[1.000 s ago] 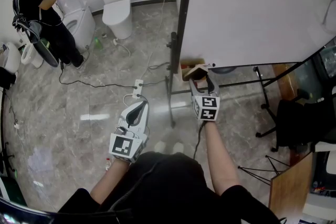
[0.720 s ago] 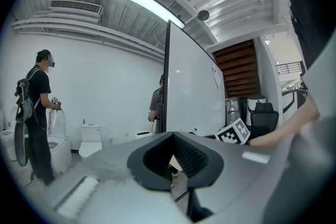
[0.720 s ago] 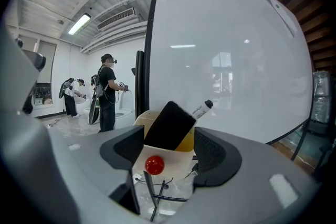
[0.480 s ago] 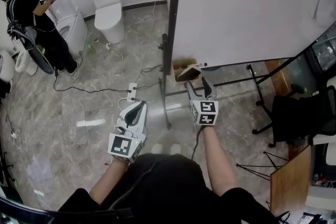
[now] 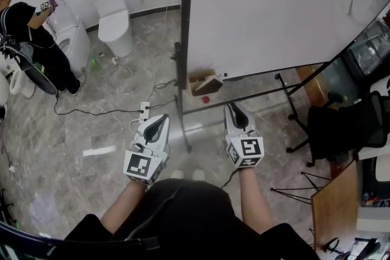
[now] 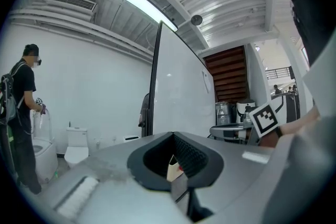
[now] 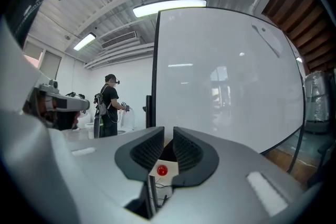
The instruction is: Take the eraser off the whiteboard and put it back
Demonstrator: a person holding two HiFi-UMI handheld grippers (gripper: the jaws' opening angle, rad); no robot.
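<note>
The tan eraser [image 5: 206, 83] rests at the lower left corner of the whiteboard [image 5: 274, 9], a small red dot just below it. My right gripper [image 5: 234, 110] hangs a short way back from it, jaws closing to a thin gap with nothing between them. In the right gripper view the eraser [image 7: 169, 164] shows pale beyond the right gripper [image 7: 167, 138]. My left gripper [image 5: 158, 122] is shut and empty, lower left of the board. In the left gripper view, the left gripper [image 6: 173, 136] points toward the board's dark edge post.
The whiteboard stands on a black frame [image 5: 181, 58] with legs across the marble floor. A power strip [image 5: 144, 111] and cables lie left of it. A toilet [image 5: 113, 18] and a person [image 5: 27, 33] are at the far left. A black chair [image 5: 347, 125] sits at right.
My right gripper has let go of the eraser, drawn back from the board and narrowed its jaws. The eraser stays at the board's corner. My left gripper has barely shifted.
</note>
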